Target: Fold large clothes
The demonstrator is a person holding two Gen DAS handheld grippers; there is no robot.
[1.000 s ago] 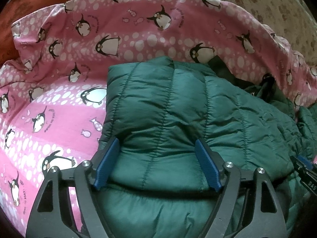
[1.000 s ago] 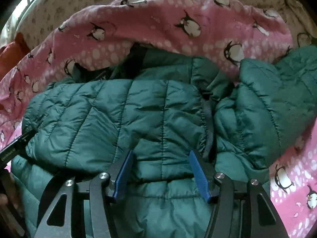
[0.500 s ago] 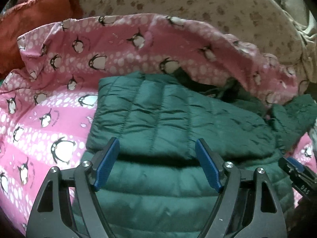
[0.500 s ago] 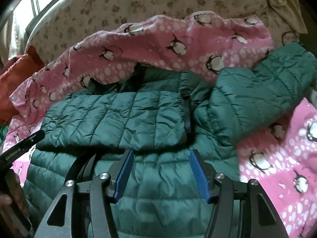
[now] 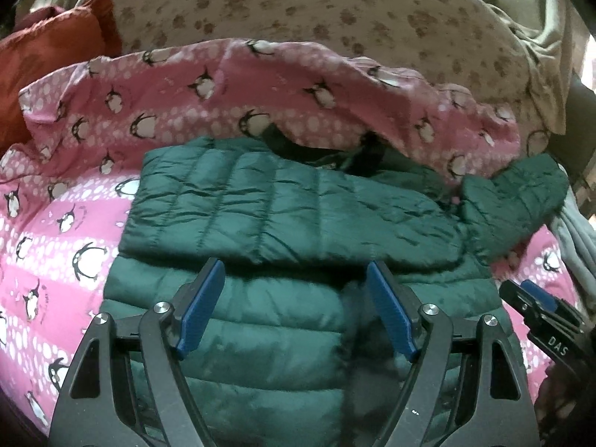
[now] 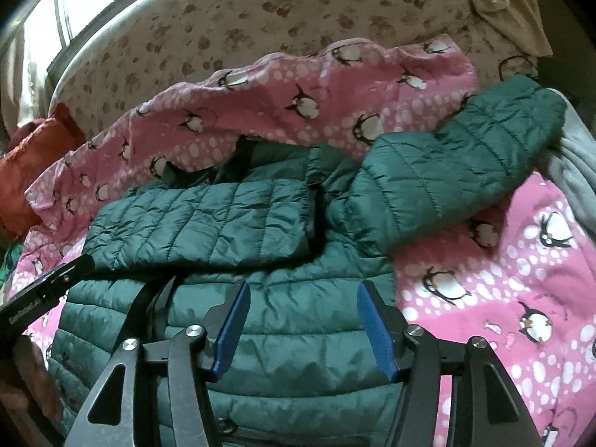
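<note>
A dark green quilted puffer jacket [image 5: 290, 216] lies on a pink penguin-print blanket [image 5: 93, 231]. One sleeve is folded flat across its chest. The other sleeve [image 6: 462, 171] sticks out to the right over the blanket. My left gripper [image 5: 296, 309] is open and empty, above the jacket's lower body, near the folded sleeve's edge. My right gripper [image 6: 301, 324] is open and empty above the jacket's body [image 6: 298, 320]. The right gripper also shows at the right edge of the left wrist view [image 5: 540, 309]. The left gripper's finger shows at the left edge of the right wrist view.
The blanket [image 6: 521, 279] is bunched in a ridge behind the jacket. Behind it lies a beige paw-print sheet [image 5: 298, 11]. An orange-red cushion [image 5: 48, 52] sits at the far left. Grey fabric [image 6: 573, 171] lies at the right edge.
Both grippers have pulled back and risen away from the jacket, so more of the jacket, blanket and sheet shows. The folded sleeve stays in place on the chest. Both stay open.
</note>
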